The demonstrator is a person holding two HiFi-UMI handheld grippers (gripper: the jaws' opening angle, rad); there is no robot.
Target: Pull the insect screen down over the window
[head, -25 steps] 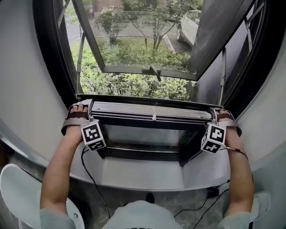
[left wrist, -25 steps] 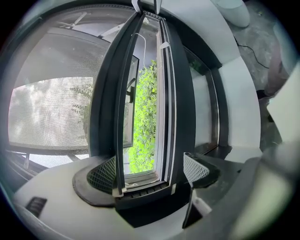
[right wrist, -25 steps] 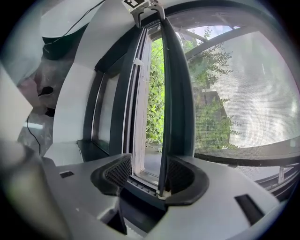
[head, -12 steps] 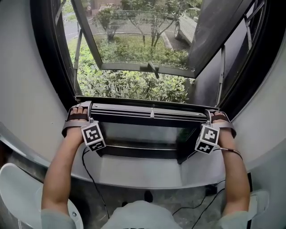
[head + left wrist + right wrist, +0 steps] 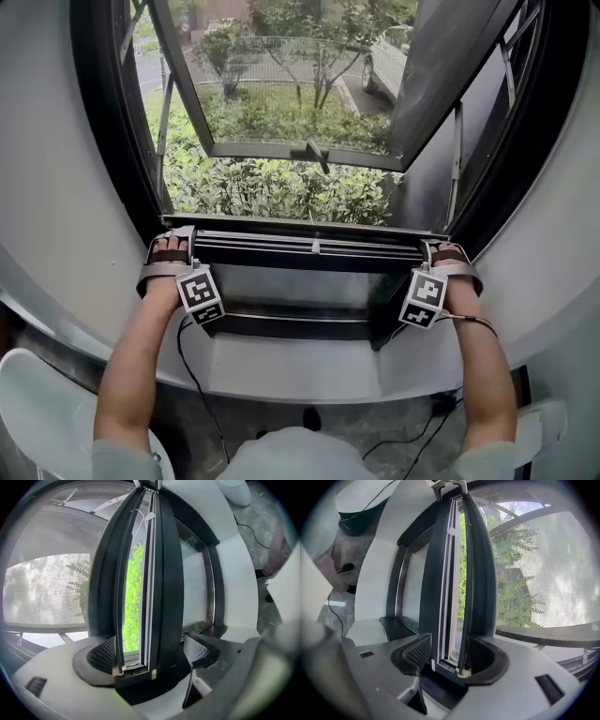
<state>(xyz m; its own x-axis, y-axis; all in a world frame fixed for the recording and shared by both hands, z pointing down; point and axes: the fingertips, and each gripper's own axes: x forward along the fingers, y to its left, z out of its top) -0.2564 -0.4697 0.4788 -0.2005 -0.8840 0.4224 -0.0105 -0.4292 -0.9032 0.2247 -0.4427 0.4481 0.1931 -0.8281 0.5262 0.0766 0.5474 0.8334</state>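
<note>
Head view: left gripper (image 5: 180, 246) and right gripper (image 5: 433, 253) clamp opposite ends of the level black metal screen bar (image 5: 314, 255), white sill (image 5: 309, 364) below.

Dark-framed window (image 5: 103, 141), sash (image 5: 281, 150) swung outward; lit by daylight from shrubs (image 5: 272, 187), trees (image 5: 319, 47) and a parked car (image 5: 384, 61) beyond. Flanked by pale grey walls (image 5: 37, 187); edged below by a pale sill (image 5: 281, 366) over speckled floor (image 5: 375, 422) crossed by black cables (image 5: 199, 384).
</note>
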